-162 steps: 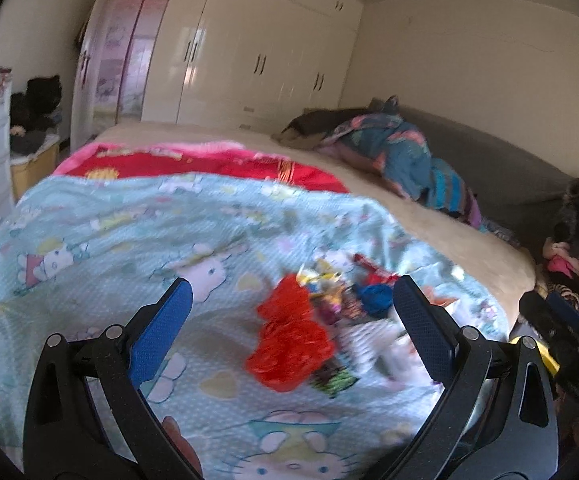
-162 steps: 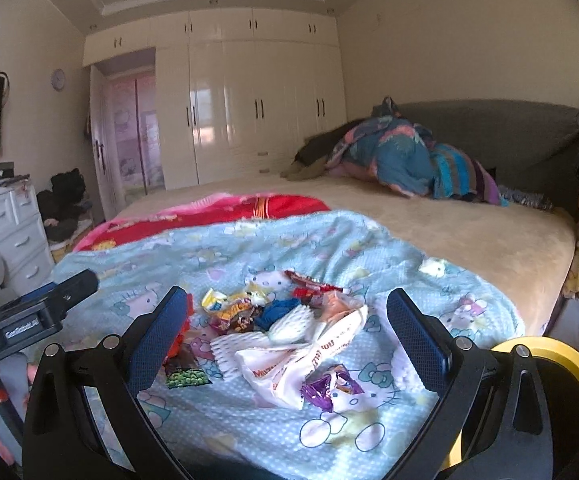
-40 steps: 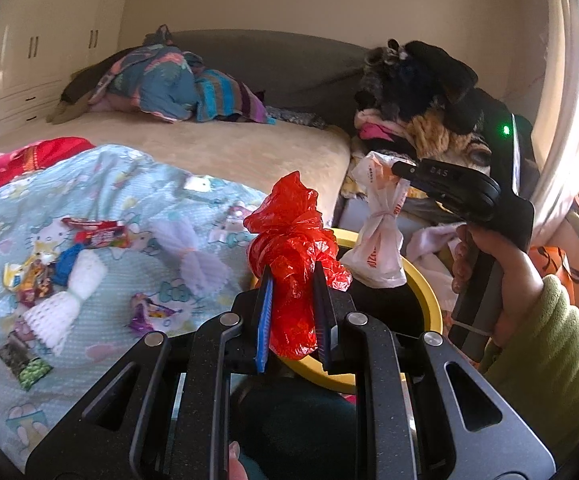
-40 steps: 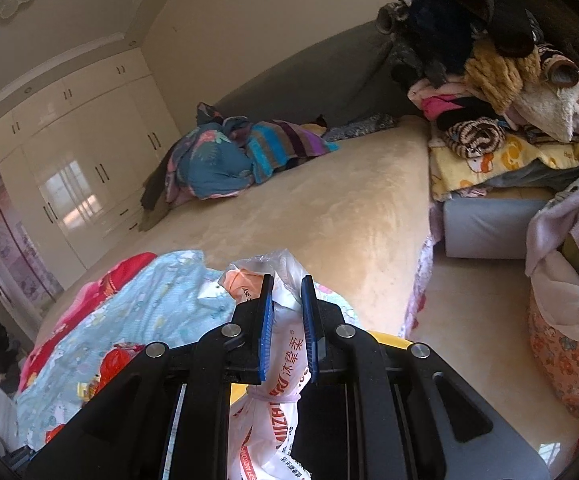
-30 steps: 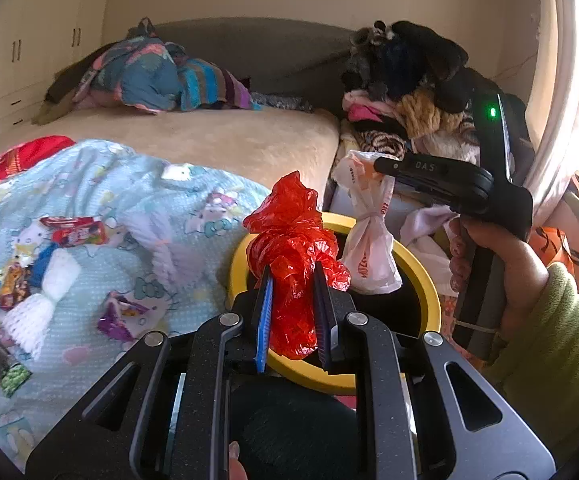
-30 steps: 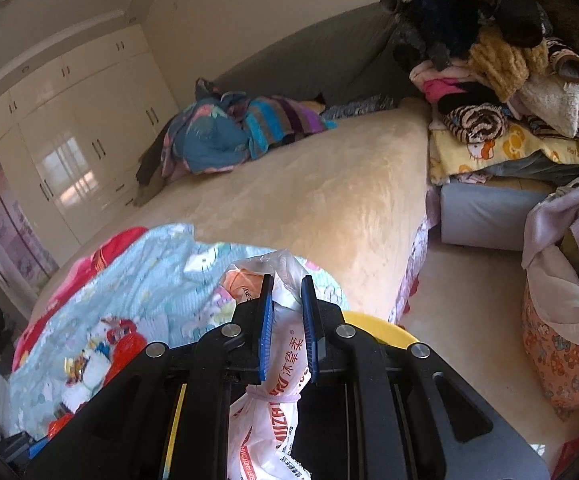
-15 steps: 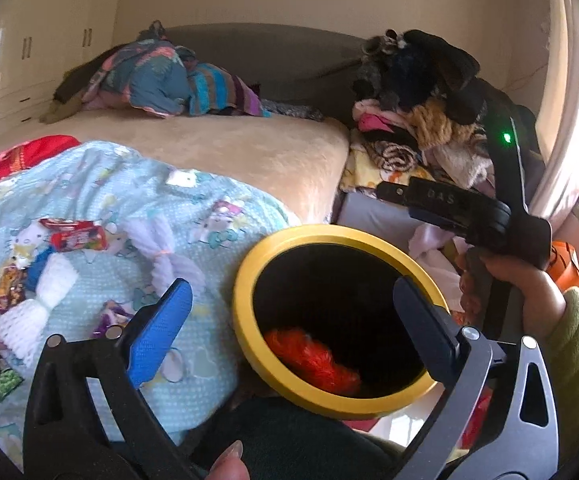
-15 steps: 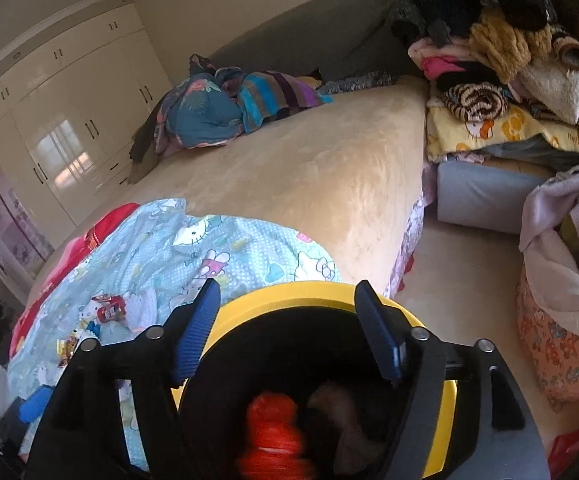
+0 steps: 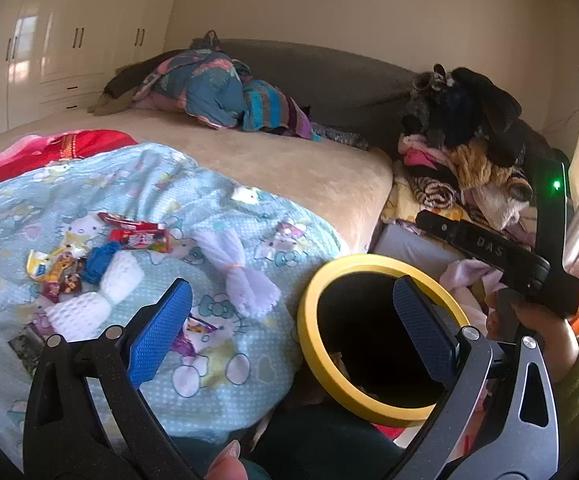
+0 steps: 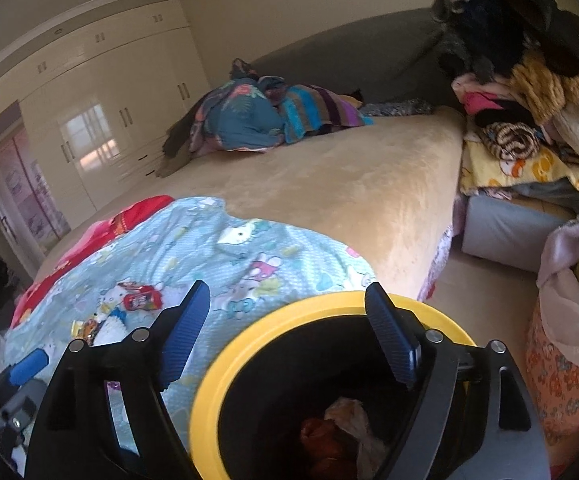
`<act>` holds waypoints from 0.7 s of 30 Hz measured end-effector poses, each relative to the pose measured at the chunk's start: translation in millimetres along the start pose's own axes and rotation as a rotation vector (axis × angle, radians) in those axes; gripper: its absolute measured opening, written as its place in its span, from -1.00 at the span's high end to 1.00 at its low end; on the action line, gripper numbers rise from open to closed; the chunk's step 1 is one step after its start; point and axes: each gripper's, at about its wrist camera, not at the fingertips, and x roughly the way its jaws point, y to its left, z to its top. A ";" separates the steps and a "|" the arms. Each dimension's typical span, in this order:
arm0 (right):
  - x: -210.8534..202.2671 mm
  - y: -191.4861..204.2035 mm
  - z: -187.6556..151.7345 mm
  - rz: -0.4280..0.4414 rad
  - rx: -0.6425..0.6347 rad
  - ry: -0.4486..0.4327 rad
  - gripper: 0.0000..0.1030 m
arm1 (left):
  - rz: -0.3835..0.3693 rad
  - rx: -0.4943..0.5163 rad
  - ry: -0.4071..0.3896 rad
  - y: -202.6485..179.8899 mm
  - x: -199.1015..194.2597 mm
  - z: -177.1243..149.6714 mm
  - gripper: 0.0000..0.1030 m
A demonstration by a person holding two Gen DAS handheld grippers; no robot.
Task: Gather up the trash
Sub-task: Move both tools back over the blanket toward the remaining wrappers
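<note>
Left hand-held gripper [image 9: 289, 326] wide open, empty; right hand-held gripper [image 10: 289, 332] just opening, empty, over yellow-rimmed bin [image 10: 225, 360] right of bed [image 10: 349, 192].

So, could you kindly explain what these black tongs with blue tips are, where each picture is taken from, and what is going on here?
There is no robot here: a person holds a hand-held two-finger gripper in each hand, and each gripper carries a wide-angle camera looking out along its fingers. One picture comes from the left gripper, the other from the right gripper. In the left view you can also see the person's hand holding the right tool.

Both grippers are open with nothing between their blue pads; their jaws have just been opening. Beside the bed stands a yellow-rimmed bin, and inside it lie a red bag and a white bag.

More trash is left on the light blue cartoon blanket: red wrappers, small colourful wrappers, and white twisted pieces.
</note>
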 end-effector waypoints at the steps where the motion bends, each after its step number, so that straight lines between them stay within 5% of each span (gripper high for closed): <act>1: -1.1 4.8 0.4 0.009 -0.011 -0.004 -0.51 | 0.006 -0.003 -0.006 2.3 -2.1 0.7 -0.80; 21: -13.4 78.6 -9.8 0.153 -0.169 -0.041 -0.58 | 0.129 -0.097 -0.108 54.1 -39.9 8.0 -0.80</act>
